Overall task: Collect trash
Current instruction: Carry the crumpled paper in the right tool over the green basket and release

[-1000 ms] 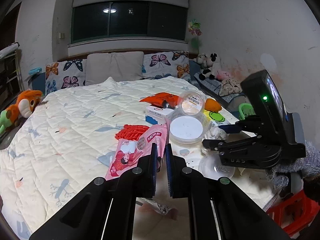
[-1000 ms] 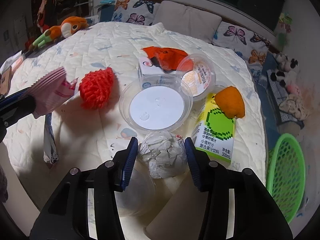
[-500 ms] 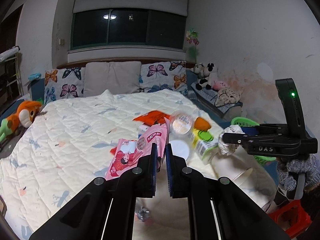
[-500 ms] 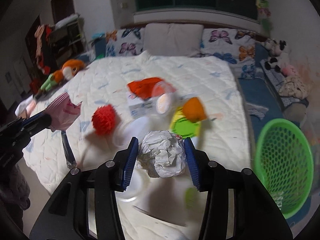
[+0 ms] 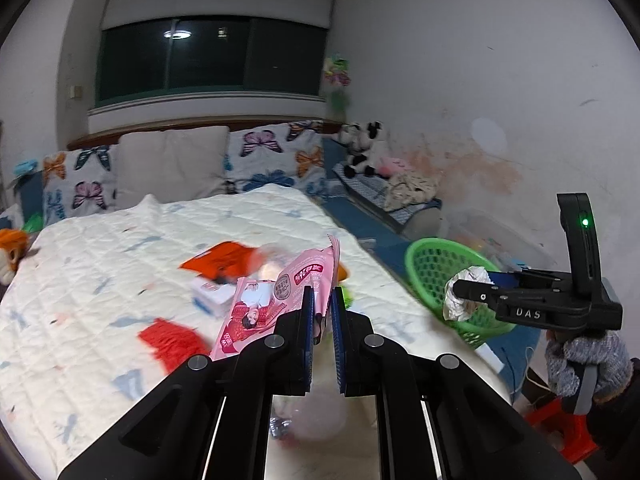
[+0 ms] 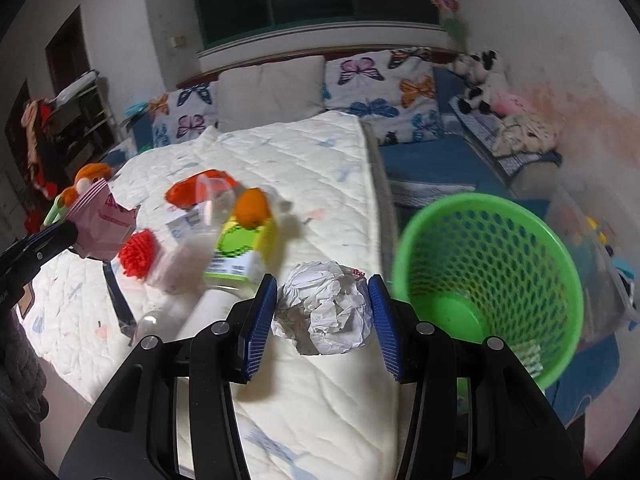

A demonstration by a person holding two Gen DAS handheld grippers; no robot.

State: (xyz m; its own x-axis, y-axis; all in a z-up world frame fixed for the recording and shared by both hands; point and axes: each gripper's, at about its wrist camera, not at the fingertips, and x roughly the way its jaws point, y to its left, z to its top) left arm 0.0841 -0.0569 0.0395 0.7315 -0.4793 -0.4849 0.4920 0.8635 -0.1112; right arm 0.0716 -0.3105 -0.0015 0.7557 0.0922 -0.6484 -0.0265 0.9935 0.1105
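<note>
Trash lying on the bed — basket standing beside it

A carton is lying among wrappers near the bed's edge — pillows are leaning behind, the basket sitting right.

The green basket stands open-mouthed beside the bed; nothing covers its rim. Left of it, cartons and wrappers crowd the quilt; my path stays clear.
</note>
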